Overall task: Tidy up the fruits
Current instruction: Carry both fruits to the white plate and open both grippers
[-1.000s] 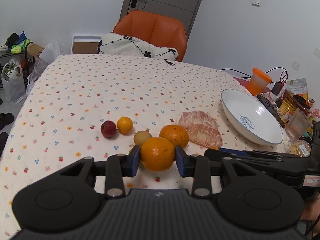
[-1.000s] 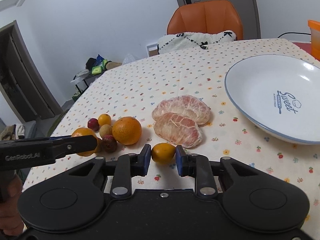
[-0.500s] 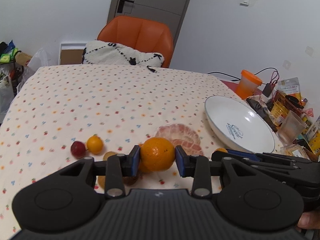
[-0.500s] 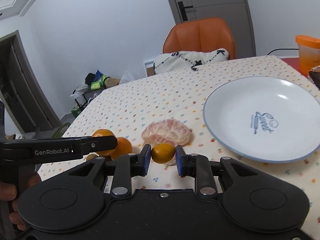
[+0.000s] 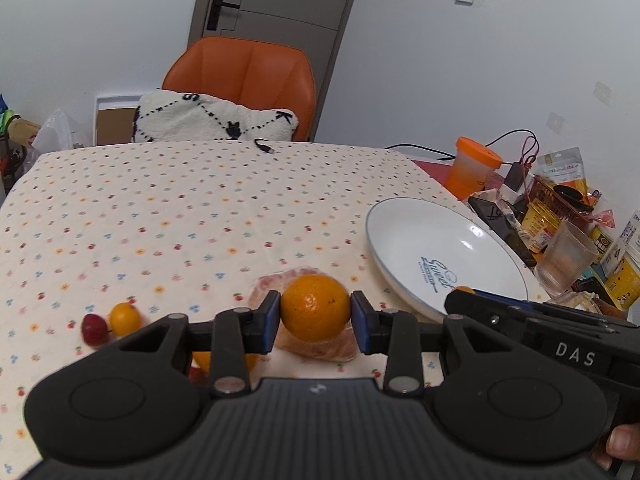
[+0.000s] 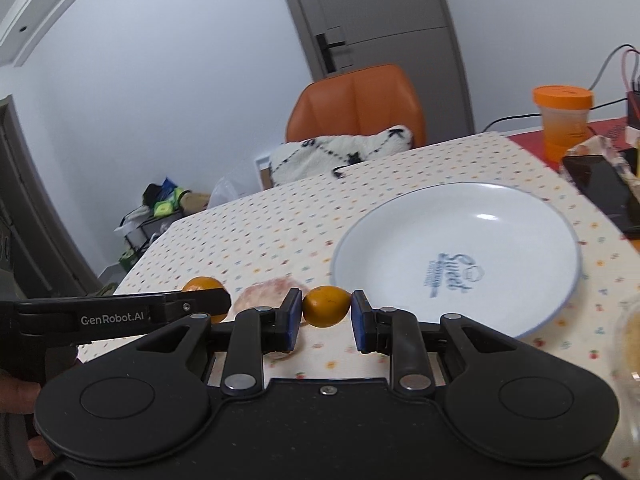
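Left wrist view: your left gripper (image 5: 316, 312) clamps a round, firm, smooth-skinned orange (image 5: 315, 307) across its middle, your right gripper (image 6: 326, 312) pinches a small yellow-orange citrus (image 6: 326, 306), white plate (image 5: 400, 216) at two o'clock.

The plate (image 6: 520, 216) lies bare, open from above. Beside its right rim crowd a phone (image 6: 600, 184), a glass (image 5: 564, 256) and packets (image 5: 560, 168). The far bench (image 5: 160, 200) is open cloth.
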`<state>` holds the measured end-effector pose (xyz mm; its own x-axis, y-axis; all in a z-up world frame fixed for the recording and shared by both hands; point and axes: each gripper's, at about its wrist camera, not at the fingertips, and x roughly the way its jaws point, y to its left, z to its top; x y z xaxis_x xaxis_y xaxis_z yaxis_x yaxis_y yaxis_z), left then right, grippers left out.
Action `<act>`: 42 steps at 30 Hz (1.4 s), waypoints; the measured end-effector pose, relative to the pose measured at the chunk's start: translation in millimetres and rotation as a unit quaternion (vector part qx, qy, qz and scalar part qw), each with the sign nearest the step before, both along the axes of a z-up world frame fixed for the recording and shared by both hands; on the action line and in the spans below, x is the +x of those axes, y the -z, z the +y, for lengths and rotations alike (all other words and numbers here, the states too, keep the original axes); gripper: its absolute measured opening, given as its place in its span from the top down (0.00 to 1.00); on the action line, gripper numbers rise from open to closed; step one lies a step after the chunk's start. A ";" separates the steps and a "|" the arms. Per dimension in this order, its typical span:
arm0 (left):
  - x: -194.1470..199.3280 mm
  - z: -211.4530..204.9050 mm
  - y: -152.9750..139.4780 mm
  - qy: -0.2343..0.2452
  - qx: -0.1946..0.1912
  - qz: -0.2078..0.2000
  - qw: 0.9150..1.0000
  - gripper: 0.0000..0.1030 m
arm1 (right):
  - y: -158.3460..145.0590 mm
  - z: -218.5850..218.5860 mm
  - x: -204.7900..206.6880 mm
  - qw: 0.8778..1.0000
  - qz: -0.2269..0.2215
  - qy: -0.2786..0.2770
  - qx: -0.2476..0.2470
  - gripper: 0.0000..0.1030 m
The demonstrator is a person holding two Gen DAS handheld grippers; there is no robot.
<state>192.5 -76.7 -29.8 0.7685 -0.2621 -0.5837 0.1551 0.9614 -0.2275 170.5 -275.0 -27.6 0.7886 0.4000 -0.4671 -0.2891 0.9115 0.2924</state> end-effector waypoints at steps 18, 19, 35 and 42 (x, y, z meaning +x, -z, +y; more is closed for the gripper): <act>31.4 -54.2 -1.8 0.052 0.014 -0.008 0.999 0.65 | 11.5 -53.4 10.0 0.998 0.005 0.069 -0.002 0.75; 33.4 -56.9 -1.5 0.054 0.015 -0.007 0.998 0.65 | 12.2 -54.2 10.3 0.998 0.006 0.070 -0.002 0.75; 57.6 -95.2 10.2 0.089 0.026 0.008 0.996 0.65 | 9.9 -68.3 2.2 0.996 0.002 0.092 0.009 0.69; 48.4 -90.5 1.9 0.084 0.030 -0.007 0.996 0.61 | 7.1 -68.5 -2.3 0.995 0.002 0.099 0.012 0.66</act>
